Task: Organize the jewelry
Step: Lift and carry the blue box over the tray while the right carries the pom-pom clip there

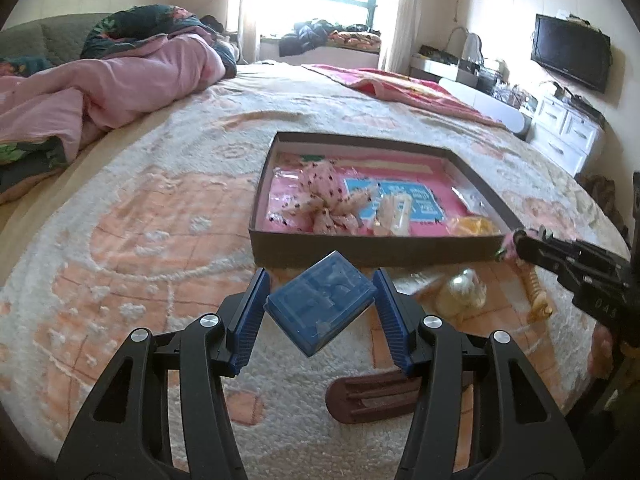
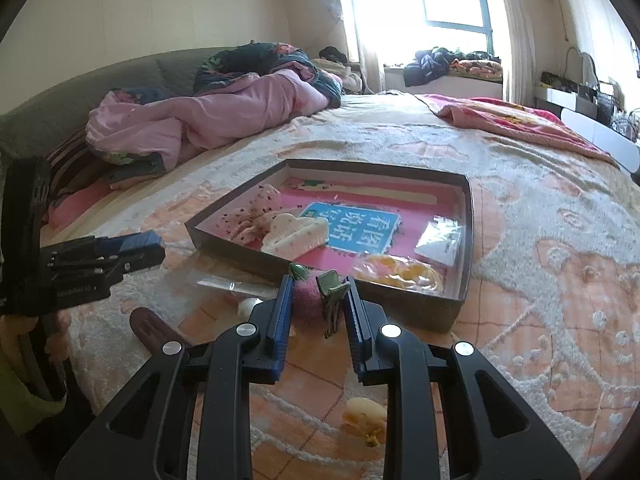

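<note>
My left gripper [image 1: 321, 280] is shut on a small translucent blue box [image 1: 320, 308], held cornerwise between the blue pads above the bedspread. In the right wrist view the same gripper [image 2: 154, 244] comes in from the left with the blue box [image 2: 138, 242]. My right gripper [image 2: 319, 284] is shut on a fuzzy pink hair clip [image 2: 306, 300] with a green metal clasp. It hangs just in front of a shallow dark tray [image 2: 248, 258], whose near wall also faces the left wrist view [image 1: 372, 250]. The right gripper [image 1: 508, 246] with the pink clip shows at the tray's near right corner.
The tray holds a spotted pink scrunchie [image 1: 320, 196], a cream hair claw [image 2: 294, 234], a yellow item in a bag [image 2: 400, 272] and a clear packet [image 2: 438, 240]. On the bedspread lie a brown comb [image 1: 372, 400], a clear bag [image 1: 460, 292] and a yellow clip [image 2: 364, 416]. A pink quilt [image 1: 100, 88] is heaped far left.
</note>
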{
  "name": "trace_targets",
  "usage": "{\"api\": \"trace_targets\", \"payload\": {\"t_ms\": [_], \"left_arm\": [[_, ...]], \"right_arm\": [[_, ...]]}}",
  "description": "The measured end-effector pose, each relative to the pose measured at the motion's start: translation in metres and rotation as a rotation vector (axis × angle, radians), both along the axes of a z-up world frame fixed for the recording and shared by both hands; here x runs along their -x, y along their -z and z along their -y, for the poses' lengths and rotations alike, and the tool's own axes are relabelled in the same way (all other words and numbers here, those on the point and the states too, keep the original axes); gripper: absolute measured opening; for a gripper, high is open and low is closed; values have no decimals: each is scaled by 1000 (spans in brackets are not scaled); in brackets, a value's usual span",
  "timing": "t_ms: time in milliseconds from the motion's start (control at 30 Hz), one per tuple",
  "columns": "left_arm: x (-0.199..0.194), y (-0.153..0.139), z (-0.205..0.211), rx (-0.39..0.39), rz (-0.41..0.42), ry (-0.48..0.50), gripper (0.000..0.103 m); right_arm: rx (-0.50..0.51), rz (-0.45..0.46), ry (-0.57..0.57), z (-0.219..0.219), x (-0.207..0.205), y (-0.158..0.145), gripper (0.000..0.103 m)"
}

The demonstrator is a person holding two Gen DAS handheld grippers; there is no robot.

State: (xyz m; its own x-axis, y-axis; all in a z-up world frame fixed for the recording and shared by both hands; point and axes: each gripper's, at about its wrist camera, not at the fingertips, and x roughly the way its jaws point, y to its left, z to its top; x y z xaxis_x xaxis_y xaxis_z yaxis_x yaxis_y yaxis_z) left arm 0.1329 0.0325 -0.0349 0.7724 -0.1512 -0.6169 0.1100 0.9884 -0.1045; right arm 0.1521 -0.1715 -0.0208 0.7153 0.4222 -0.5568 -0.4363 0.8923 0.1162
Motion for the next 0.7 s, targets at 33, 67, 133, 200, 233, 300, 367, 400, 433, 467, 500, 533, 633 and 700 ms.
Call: {"api": "trace_targets", "payload": {"t_ms": [33,67,133,200,233,300,367,400,433,467,500,533,633,700], "left_arm": [[0,-2,-1,1,6,-5,45],[0,-3,-1,4,9,-7,45],[-2,-6,-1,7,15,-11,45],[-4,-7,-2,10,17,-13,45],[-6,-7,-2,10,18,-13,45],[-8,-9,0,7,22,-14,45],[-11,-10,2,6,26,-10,45],[-11,-10,3,5,29,-10,45],[-13,-11,4,4,31,-8,44],[-14,-11,5,3,32,-6,45],[-16,-12,6,1,33,-6,45],[-17,-12,7,-1,35,-5,45],[-22,-13,9,-1,40,-3,45],[-27,-15,11,0,46,-1,45]], "right_arm": [[1,3,-2,-1,0,-1,24],[2,5,-4,-2,-1,-2,24],[-1,9,-5,-3,-2,-3,24],[-3,11,-7,-3,-3,-4,24],[-3,14,-6,-3,-4,-5,24],[-4,18,0,-3,-6,-7,24],[-6,22,3,-1,-6,-7,24],[-6,25,7,-1,-8,-8,24],[-7,27,11,0,-9,-9,24],[-10,27,13,1,-11,-10,24],[-11,28,16,2,-11,-10,24],[-11,32,21,3,-12,-11,24],[-13,38,31,6,-17,-14,24],[-13,43,40,9,-21,-16,24]]}}
